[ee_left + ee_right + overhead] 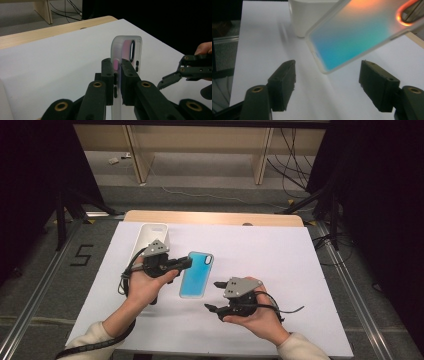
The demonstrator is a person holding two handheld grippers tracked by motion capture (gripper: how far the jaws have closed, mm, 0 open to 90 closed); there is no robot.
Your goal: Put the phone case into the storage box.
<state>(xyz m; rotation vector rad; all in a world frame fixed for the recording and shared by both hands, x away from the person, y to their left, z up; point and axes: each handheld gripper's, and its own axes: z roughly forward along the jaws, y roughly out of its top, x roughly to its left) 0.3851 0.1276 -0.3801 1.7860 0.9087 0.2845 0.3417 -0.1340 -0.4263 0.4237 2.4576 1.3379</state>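
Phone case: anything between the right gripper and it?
Nothing visible. The left gripper is shut on one side edge of the phone case. The right gripper is open, with bare white table cover between its jaws and the case's near end.

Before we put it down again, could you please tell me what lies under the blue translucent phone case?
The blue translucent phone case, clamped at one edge by the left claw, is lifted above bare white table covering. Nothing shows beneath it in the right gripper view, though the high view hides the spot directly underneath.
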